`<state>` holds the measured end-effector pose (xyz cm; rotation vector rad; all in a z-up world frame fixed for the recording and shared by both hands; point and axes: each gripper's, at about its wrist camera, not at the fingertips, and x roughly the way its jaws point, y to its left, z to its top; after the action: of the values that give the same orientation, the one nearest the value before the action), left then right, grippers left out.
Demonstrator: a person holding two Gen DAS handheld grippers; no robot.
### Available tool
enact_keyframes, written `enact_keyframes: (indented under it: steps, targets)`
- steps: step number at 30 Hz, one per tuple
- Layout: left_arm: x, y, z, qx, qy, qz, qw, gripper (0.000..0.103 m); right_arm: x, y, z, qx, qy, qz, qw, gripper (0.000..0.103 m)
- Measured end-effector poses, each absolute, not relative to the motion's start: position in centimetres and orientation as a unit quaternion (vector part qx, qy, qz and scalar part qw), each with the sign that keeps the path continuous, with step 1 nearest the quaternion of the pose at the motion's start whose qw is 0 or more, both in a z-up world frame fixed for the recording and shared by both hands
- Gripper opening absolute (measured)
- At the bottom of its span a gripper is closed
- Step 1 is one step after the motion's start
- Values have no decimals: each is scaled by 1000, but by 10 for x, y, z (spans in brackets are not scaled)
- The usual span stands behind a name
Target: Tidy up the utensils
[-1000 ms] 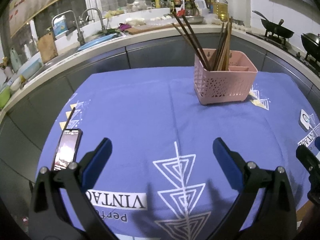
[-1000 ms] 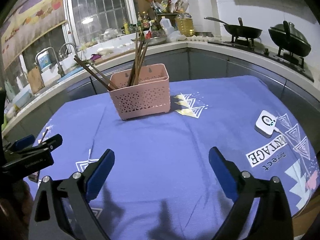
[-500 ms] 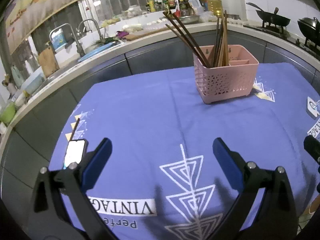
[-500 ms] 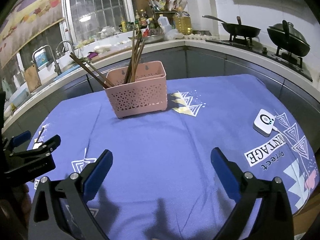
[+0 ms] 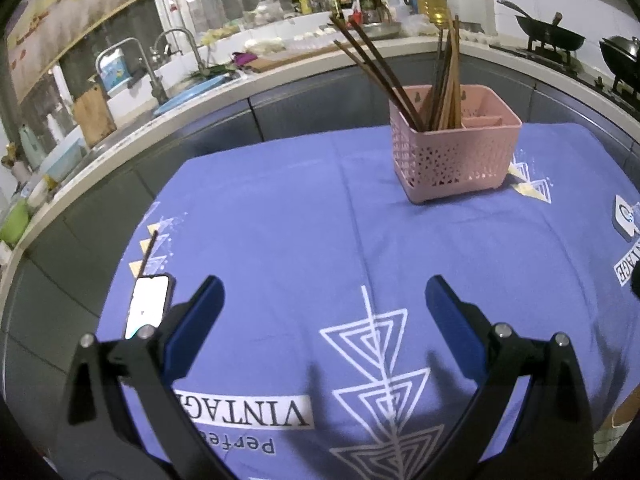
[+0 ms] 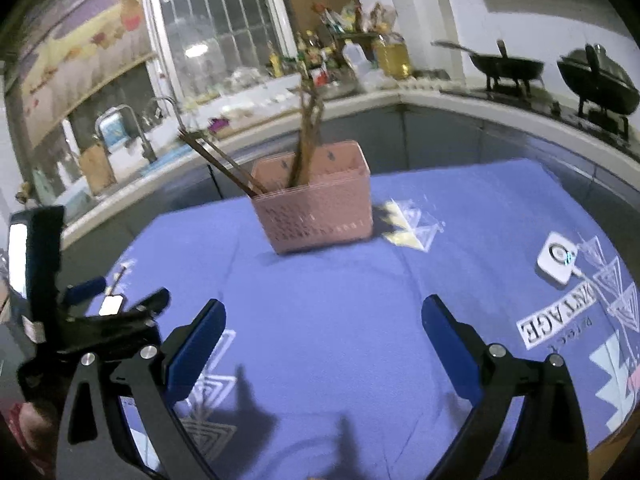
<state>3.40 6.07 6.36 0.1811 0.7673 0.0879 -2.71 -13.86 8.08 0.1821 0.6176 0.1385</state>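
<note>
- A lone chopstick [image 5: 149, 251] lies flat on the blue cloth [image 5: 280, 220] near the counter's left edge, its long axis running from the near side towards the far side; its near end is hidden behind a lit phone [image 5: 146, 306] lying at that same edge.
- The pink basket [image 5: 454, 152] stands towards the far right of the counter, well apart from that stick, with the other chopsticks [image 5: 384, 72] leaning out of its left compartment.
- The left tool [image 5: 322, 300] is the nearer one; the stick lies ahead and to its left, beyond its left finger. Its jaws are spread wide and hold nothing.
- The right tool [image 6: 322, 320] hovers over the counter's middle, equally wide and bare.
- In the right wrist view motion blur smears the basket and the stick is only a thin mark; the basket's right compartments look empty, though their floors are hidden.
</note>
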Motion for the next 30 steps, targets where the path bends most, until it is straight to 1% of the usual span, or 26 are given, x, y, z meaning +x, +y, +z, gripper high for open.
enact_keyframes:
  steps: [9,30]
  targets:
    - [32,60,70,83,364,54,926,97,-33,-125,92,82,283,101,950,97]
    - [27,54,77,84,339,62,935,97,-40,-130,105,114,255,116,953,97]
